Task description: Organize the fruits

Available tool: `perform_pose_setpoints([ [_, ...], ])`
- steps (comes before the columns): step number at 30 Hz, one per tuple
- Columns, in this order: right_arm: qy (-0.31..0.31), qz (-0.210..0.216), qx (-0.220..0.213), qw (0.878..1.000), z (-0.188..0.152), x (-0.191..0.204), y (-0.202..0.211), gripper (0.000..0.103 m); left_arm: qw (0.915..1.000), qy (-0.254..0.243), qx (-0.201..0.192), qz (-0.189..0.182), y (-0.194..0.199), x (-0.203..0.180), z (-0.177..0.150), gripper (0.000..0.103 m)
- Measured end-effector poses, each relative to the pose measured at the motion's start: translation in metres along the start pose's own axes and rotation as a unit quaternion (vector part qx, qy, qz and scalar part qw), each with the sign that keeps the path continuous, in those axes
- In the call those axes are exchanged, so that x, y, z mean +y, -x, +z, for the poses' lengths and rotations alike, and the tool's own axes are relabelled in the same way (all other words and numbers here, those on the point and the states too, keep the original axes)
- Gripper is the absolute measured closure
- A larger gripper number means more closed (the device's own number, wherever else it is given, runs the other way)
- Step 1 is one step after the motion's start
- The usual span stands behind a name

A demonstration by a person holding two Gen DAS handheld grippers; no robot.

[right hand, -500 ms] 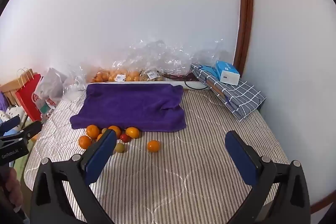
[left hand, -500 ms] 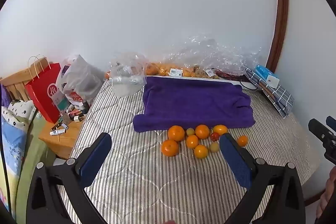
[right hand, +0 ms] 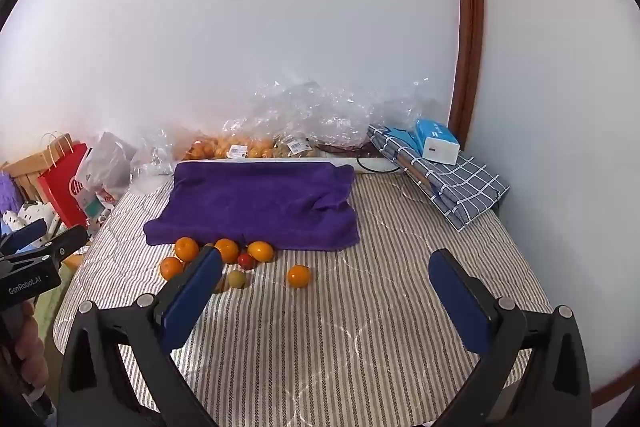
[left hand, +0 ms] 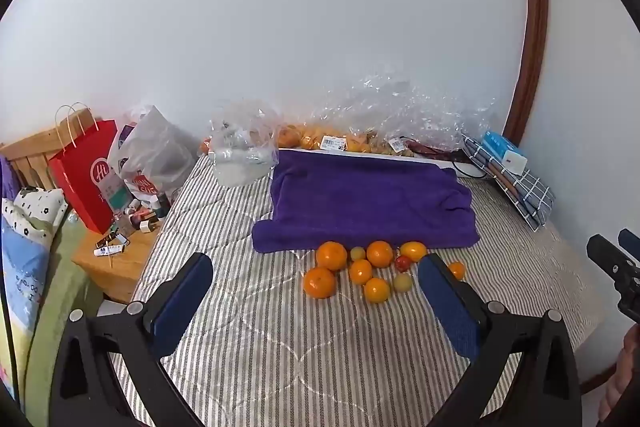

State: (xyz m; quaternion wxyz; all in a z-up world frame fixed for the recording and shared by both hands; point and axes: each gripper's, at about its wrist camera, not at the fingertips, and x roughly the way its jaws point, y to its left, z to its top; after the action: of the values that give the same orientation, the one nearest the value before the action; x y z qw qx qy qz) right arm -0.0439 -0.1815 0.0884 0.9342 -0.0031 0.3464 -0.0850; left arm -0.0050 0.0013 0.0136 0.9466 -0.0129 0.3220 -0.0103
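Observation:
Several oranges lie on the striped bed cover just in front of a purple towel, with a small red fruit and two small yellow-green fruits among them. One orange lies apart to the right. The towel also shows in the right wrist view. My left gripper is open and empty, held above the bed short of the fruit. My right gripper is open and empty, to the right of the cluster.
Clear plastic bags with more oranges line the wall behind the towel. A checked folded cloth with a blue box lies at the back right. A red paper bag and a wooden bedside table stand left of the bed.
Both grippers have drifted slightly; the fruit and towel have not moved.

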Motion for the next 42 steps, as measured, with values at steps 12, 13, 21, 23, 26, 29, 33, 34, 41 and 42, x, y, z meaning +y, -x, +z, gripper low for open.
perform_pose_setpoints([
  [12, -0.005, 0.005, -0.004, 1.000, 0.0024, -0.0012, 0.0043, 0.001, 1.0000, 0.000, -0.001, 0.001, 0.0014, -0.0024, -0.0024, 0.000],
  [13, -0.006, 0.005, -0.004, 1.000, 0.0029, -0.0011, 0.0043, 0.001, 1.0000, 0.001, -0.002, 0.001, 0.0014, -0.0025, -0.0031, 0.000],
  [21, -0.010, 0.008, -0.003, 1.000, 0.0013, -0.0020, 0.0035, 0.001, 1.0000, 0.002, -0.003, 0.003, 0.0015, -0.0029, -0.0044, 0.000],
  [23, -0.013, 0.009, -0.002, 1.000, 0.0016, -0.0031, 0.0030, 0.001, 1.0000, 0.002, -0.003, 0.002, 0.0015, -0.0019, -0.0041, 0.000],
  [26, -0.011, 0.006, -0.004, 1.000, -0.0003, -0.0033, 0.0029, 0.001, 1.0000, 0.003, -0.003, 0.001, 0.0018, -0.0025, -0.0045, 0.000],
  [29, -0.012, 0.004, -0.002, 1.000, -0.0009, -0.0042, 0.0025, 0.001, 1.0000, 0.004, -0.003, 0.001, 0.0022, -0.0016, -0.0043, 0.000],
  [33, -0.015, 0.002, 0.001, 1.000, -0.0016, -0.0054, 0.0004, 0.001, 1.0000, 0.005, -0.003, 0.001, 0.0025, -0.0012, -0.0041, 0.000],
  [34, -0.016, 0.002, 0.002, 1.000, -0.0013, -0.0058, -0.0001, 0.001, 1.0000, 0.005, -0.003, 0.000, 0.0025, -0.0014, -0.0040, 0.000],
  [41, -0.017, 0.003, 0.003, 1.000, -0.0018, -0.0051, -0.0005, 0.001, 1.0000, 0.007, -0.005, 0.001, 0.0028, 0.0003, -0.0037, 0.000],
  [42, -0.017, 0.003, 0.004, 1.000, -0.0017, -0.0049, -0.0009, 0.001, 1.0000, 0.007, -0.005, 0.001, 0.0028, 0.0001, -0.0036, 0.000],
])
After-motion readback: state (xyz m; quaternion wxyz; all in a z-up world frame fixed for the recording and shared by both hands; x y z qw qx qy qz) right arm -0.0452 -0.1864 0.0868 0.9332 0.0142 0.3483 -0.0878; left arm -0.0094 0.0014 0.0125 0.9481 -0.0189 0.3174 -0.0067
